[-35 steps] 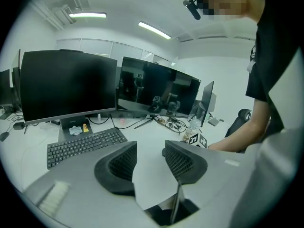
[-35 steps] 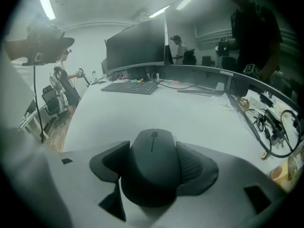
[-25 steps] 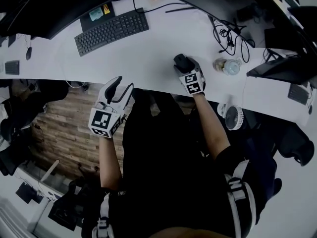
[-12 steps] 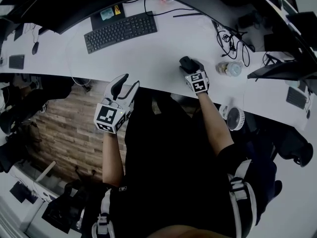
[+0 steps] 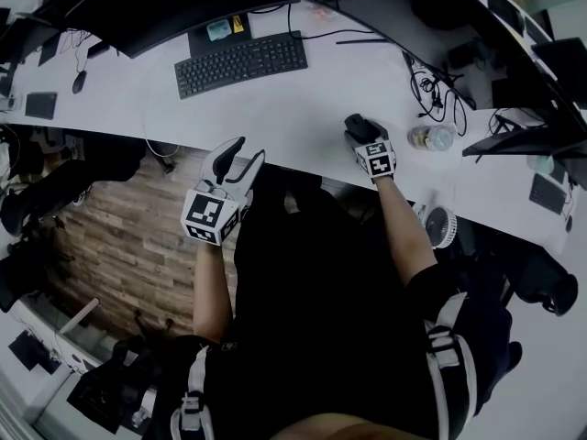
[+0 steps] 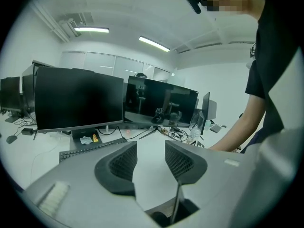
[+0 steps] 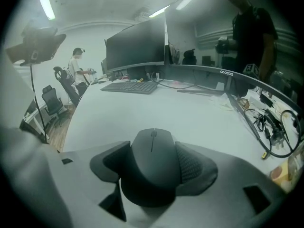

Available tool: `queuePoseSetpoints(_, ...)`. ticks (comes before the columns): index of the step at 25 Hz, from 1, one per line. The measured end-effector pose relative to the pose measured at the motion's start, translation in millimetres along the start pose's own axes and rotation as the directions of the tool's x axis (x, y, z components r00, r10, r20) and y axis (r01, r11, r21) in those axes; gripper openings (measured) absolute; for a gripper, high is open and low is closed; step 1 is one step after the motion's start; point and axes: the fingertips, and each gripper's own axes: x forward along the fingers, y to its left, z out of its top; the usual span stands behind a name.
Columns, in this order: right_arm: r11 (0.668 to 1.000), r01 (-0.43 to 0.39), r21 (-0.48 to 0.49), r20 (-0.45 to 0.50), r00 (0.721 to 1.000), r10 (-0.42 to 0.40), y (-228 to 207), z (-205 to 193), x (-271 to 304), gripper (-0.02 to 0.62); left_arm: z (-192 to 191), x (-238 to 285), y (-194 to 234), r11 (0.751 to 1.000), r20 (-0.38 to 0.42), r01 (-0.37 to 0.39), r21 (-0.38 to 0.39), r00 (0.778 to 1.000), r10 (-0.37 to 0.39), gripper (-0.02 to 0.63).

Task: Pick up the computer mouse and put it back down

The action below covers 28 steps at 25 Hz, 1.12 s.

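Computer mouse [image 7: 153, 171] rests near the front edge of the bench [image 5: 275, 108], clamped by its sides in the right gripper [image 7: 154, 156]. Neither has shifted over the last second, so the lift appears pending. Left gripper [image 6: 151, 151] hovers empty, jaws apart.

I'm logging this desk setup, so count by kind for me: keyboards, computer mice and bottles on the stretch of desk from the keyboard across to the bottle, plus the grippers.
keyboard: 1
computer mouse: 1
clear bottle: 1
grippers: 2, the left gripper and the right gripper
Total: 5
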Motion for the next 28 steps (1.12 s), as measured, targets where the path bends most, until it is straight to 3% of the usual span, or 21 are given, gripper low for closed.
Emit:
queuePoseSetpoints(18,1.000,-0.017,0.012,0.012,1.000,0.017,10,17,-4,0.295,9,-18,33,1.000,0.008,-0.010,0.010,1.000,0.010,0.183)
queuePoseSetpoints(28,0.999,0.034,-0.014,0.026,0.999,-0.034,21,52,-11,0.295,19,-20,59,1.000,0.025,0.001,0.027,1.000,-0.002,0.183)
